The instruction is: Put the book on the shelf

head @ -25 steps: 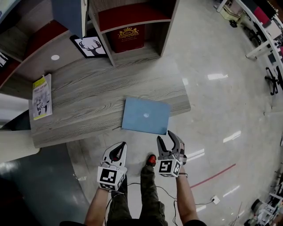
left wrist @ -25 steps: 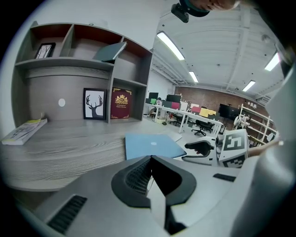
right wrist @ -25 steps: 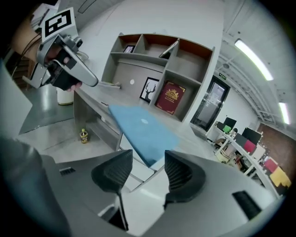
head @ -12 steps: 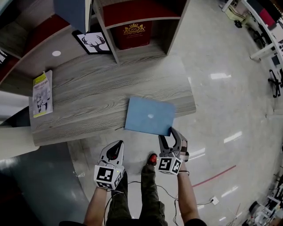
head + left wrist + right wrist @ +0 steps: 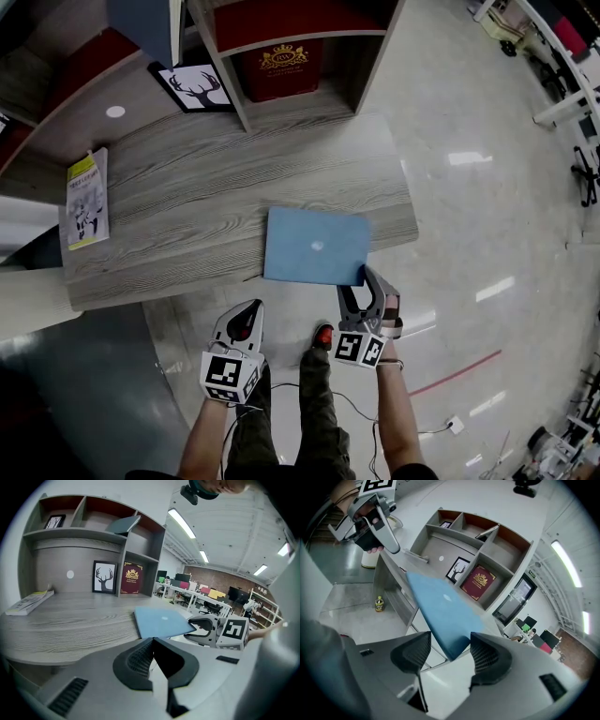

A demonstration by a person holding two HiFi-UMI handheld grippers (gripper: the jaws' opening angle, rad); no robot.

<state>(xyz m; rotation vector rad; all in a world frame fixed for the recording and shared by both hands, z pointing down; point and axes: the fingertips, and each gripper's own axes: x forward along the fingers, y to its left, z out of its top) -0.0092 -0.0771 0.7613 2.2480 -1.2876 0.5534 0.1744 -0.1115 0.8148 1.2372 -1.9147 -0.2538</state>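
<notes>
Opening wider, your right tongs [image 5: 362,289] have just been spreading, and the near corner of the blue book [image 5: 314,247] sits between them with the pads not clamped on it. That book lies flat on the worktop [image 5: 187,178], its near edge hanging past the front lip. Your left tongs [image 5: 246,321] are pressed together, empty, just off the worktop's edge. The shelf [image 5: 370,58] stands at the back.

Book [image 5: 316,247] lay on worktop [image 5: 187,206] at its front edge, right of centre. Booklet [image 5: 86,200] at left end. Picture [image 5: 199,86] and shelf [image 5: 356,70] stood behind, at rear.
</notes>
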